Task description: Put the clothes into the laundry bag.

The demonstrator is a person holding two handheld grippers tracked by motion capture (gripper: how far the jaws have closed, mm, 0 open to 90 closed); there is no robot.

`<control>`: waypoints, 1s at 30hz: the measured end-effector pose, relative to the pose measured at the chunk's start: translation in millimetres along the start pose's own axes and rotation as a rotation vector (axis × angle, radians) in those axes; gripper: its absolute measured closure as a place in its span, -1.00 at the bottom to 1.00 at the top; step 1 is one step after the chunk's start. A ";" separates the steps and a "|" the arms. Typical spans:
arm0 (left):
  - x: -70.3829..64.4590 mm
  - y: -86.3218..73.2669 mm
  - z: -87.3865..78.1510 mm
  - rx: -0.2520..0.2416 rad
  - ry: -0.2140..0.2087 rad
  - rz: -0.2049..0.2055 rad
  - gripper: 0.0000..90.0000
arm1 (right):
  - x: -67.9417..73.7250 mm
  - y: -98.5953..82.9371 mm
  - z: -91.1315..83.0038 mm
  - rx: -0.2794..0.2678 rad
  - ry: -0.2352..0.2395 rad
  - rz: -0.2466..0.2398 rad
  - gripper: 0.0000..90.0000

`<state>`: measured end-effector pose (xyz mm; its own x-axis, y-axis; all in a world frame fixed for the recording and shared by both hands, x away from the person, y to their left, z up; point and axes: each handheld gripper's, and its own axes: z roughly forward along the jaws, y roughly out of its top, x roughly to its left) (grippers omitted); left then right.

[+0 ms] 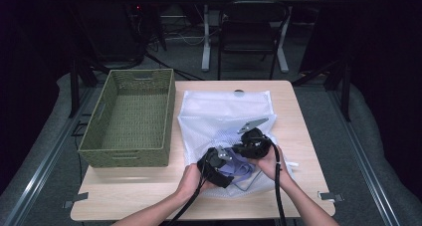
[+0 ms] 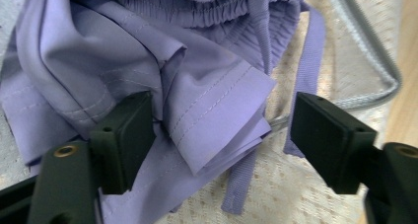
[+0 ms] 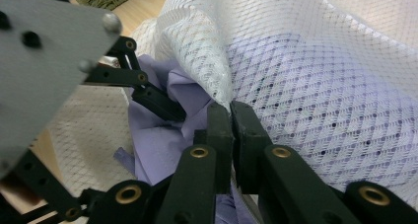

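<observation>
The right gripper (image 3: 230, 110) pinches the white mesh laundry bag (image 3: 315, 86); the left gripper (image 2: 222, 135) gapes wide around folded lilac fabric garment (image 2: 197, 81) on the surface.

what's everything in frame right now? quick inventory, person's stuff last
table: 1, light wood, centre of the high view
basket: 1, green woven, on the table's left half, nothing inside that I can see
mesh bag: 1, white, spread flat on the table right of the basket
garment: 1, lilac, with drawstring, bunched at the bag's near opening
chair: 1, dark, on the floor beyond the table
hands: 2, at the table's near edge, each holding a tool
left tool: 1, black, jaws open either side of a garment fold
right tool: 1, black, jaws shut on the mesh bag's edge, lifting it
</observation>
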<state>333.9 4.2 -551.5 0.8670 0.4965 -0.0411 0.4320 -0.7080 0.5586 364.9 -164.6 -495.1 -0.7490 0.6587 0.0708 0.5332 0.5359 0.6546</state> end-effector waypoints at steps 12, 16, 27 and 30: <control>3.2 1.8 11.7 0.000 0.035 0.028 0.48 | 0.5 -0.7 1.4 0.013 0.008 0.004 0.95; 5.4 0.8 12.0 -0.025 0.044 0.038 0.90 | -0.2 -0.6 2.4 0.013 0.012 0.004 0.95; 25.2 12.0 10.9 -0.138 0.158 -0.045 0.92 | -1.1 3.9 -7.7 -0.032 0.028 0.027 0.95; 29.9 11.1 19.9 -0.123 0.172 -0.068 0.90 | -2.6 3.1 -9.0 -0.033 0.035 0.036 0.95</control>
<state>369.6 1.2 -563.0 0.7771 0.6271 0.0540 0.4455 -0.6086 0.6565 365.0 -169.5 -486.4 -0.7430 0.6583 0.1208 0.5475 0.4942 0.6753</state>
